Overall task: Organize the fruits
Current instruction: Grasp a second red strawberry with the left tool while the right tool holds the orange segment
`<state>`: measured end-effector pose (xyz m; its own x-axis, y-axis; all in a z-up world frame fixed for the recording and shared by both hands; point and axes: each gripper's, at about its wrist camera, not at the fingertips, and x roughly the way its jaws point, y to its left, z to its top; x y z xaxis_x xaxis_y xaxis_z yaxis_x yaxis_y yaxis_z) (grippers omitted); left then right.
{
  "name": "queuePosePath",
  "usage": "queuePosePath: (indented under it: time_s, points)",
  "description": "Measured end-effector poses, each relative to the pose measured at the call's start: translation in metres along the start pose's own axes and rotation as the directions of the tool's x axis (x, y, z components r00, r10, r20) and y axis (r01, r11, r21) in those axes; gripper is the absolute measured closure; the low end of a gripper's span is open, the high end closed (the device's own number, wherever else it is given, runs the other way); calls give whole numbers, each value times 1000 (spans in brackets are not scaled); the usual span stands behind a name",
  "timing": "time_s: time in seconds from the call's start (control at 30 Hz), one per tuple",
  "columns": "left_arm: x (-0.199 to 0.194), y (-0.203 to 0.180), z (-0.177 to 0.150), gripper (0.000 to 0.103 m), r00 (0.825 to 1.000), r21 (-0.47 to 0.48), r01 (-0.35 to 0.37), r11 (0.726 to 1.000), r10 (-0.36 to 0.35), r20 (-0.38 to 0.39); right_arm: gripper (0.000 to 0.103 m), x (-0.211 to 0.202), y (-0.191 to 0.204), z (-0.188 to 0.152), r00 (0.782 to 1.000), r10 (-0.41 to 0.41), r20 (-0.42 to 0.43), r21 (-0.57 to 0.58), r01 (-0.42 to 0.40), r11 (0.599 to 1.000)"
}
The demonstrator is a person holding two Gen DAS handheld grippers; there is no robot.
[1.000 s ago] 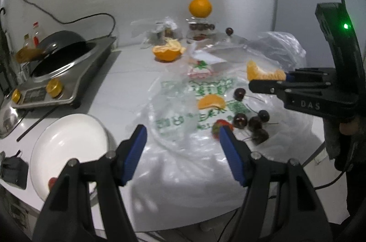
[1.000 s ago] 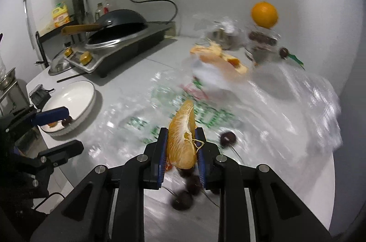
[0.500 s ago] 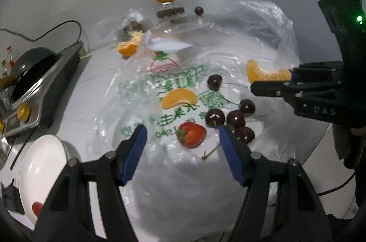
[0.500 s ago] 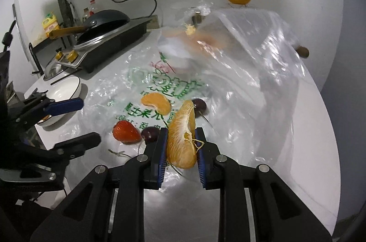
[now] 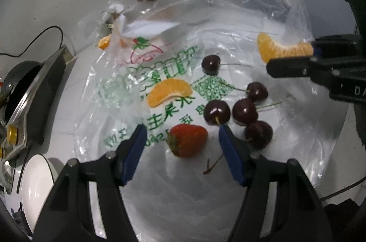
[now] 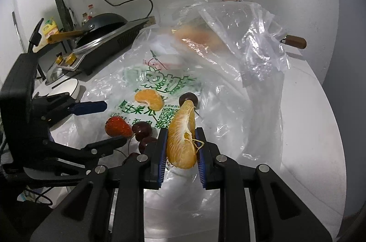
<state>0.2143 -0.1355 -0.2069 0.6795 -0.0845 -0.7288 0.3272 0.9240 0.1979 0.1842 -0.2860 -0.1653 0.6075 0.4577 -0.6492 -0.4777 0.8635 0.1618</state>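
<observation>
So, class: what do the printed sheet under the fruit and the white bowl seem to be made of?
Clear green-printed sheet: probably thin plastic film, glossy; it crinkles and the counter shows through. Round white bowl: likely glazed ceramic, smooth and shiny, though it could be melamine.

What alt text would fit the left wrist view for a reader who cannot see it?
The open left hand-held gripper hangs over a strawberry lying on a printed plastic bag, beside five dark cherries and an orange segment. At right, the right hand-held gripper holds another orange segment.
</observation>
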Motion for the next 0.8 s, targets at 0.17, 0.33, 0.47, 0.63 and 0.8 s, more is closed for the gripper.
queuePosePath:
  time_s: [0.17,0.33,0.47,0.63,0.8]
  points:
    - [12,2,0,54,999,8,31,999,-31,-34,78,1,-4,0,1000,4,0,16,-4,1000]
    - [16,4,0,63,997,-1,63,998,-63,-40,78,3,-2,-2,1000,-2,-3,19,2,1000]
    - [15,4,0,65,997,2,70,998,-70,-37,78,3,0,0,1000,-8,-2,20,8,1000]
    - [4,7,-2,65,997,-11,74,997,-74,-14,78,-2,4,1,1000,-17,9,10,17,1000]
    - [-12,12,-1,65,997,-21,72,997,-71,22,78,-8,12,4,1000,-21,19,-6,21,1000]
